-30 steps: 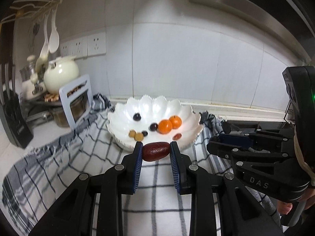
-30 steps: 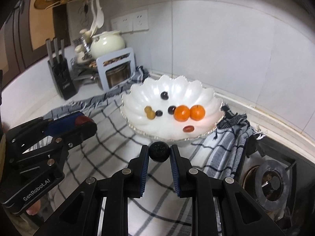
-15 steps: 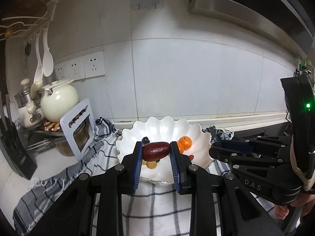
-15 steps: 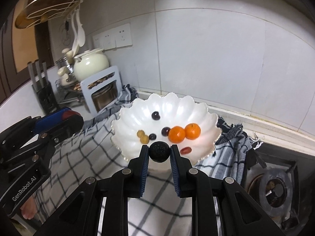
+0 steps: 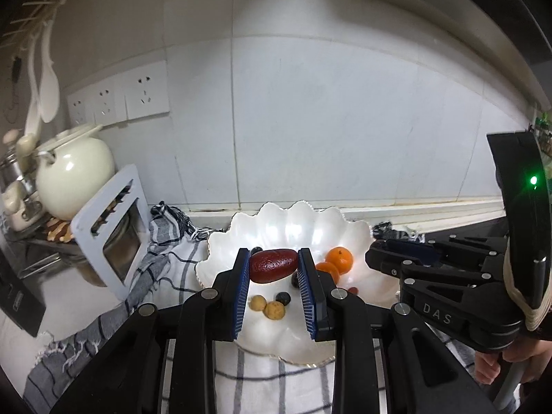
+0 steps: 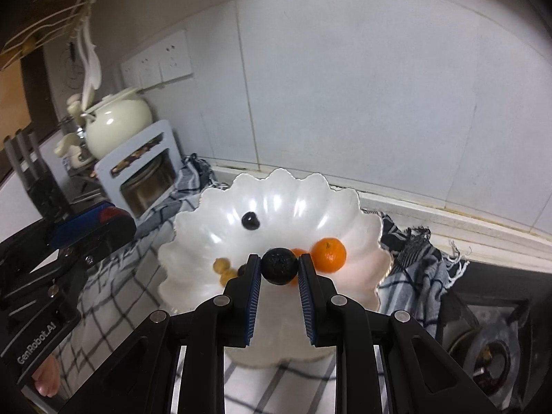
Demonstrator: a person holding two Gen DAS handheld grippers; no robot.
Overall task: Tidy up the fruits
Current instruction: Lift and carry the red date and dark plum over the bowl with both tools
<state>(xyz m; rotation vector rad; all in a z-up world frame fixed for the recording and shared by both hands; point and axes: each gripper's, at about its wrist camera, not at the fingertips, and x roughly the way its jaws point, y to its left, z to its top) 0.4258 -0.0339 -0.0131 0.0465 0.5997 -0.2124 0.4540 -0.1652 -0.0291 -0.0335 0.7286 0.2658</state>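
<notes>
A white scalloped bowl (image 5: 352, 234) stands on a checked cloth and also shows in the right wrist view (image 6: 207, 220). It holds two oranges (image 5: 339, 258), small tan and dark fruits (image 5: 274, 309) and a dark berry (image 6: 250, 221). My left gripper (image 5: 273, 265) is shut on a dark red date (image 5: 273, 264) above the bowl's near part. My right gripper (image 6: 278, 266) is shut on a black round fruit (image 6: 278, 265) above the bowl's front. The right gripper also shows at the right of the left wrist view (image 5: 376, 258); the left one shows at the left of the right wrist view (image 6: 114, 220).
A cream pot (image 5: 74, 176) and a white rack (image 5: 110, 234) stand at the left. A knife block (image 6: 41, 186) is further left. A gas burner (image 6: 493, 362) lies right of the cloth (image 6: 417, 265). The tiled wall is close behind the bowl.
Both grippers have moved forward from the cloth to over the bowl, each still holding its fruit. The bowl now looks larger and nearer in both views.
</notes>
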